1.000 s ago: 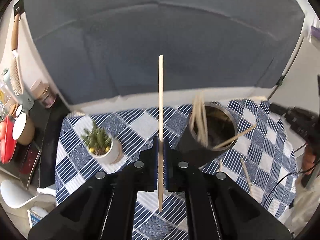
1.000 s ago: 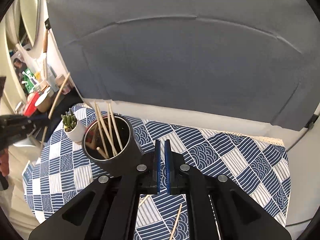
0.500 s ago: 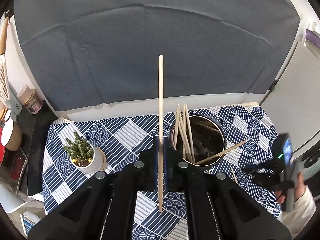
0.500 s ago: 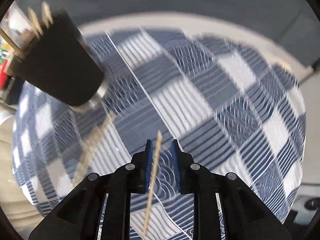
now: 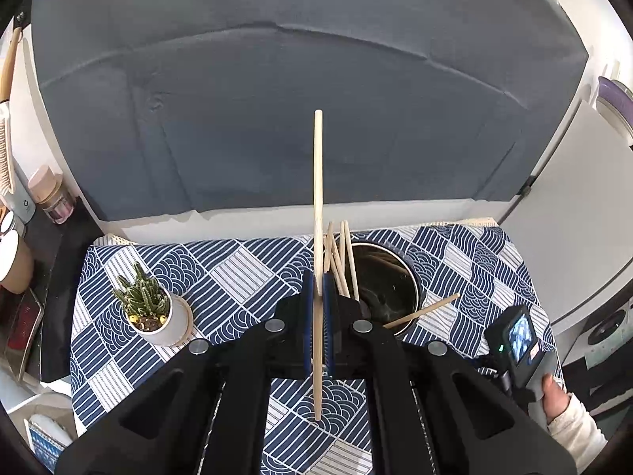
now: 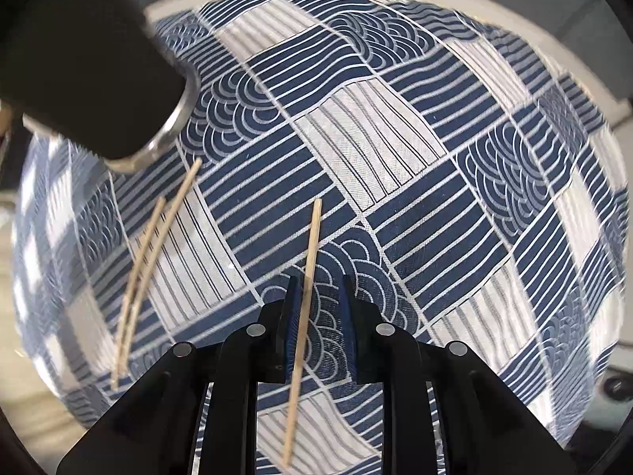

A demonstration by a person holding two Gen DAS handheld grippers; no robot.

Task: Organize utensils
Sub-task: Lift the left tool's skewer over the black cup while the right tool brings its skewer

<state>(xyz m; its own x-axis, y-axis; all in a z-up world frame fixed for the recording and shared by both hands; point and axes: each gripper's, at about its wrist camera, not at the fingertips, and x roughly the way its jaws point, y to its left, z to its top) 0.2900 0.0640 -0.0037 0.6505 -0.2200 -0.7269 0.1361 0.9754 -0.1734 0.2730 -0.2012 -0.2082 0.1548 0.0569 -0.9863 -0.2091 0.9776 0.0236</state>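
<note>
Your right gripper (image 6: 316, 332) hangs low over the worktop, open around a loose chopstick (image 6: 304, 308) that hugs its left pad — closing off-centre may roll it away. Your left gripper (image 5: 317, 316) is clamped on an upright chopstick (image 5: 317, 198) beside the holder (image 5: 381, 277) — a tilt could miss the rim.

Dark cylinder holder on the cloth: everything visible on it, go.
The holder is a dark, matte-sided cylinder with a shiny metal-looking rim, standing upright and open-topped on the blue patterned tablecloth. Its inside looks dark and glossy. Several pale wooden chopsticks lean together against its left rim, and one more slants out over the front right edge. In the right wrist view it fills the upper left, blurred, with two loose chopsticks lying on the cloth near its base. Neither gripper touches it.
</note>
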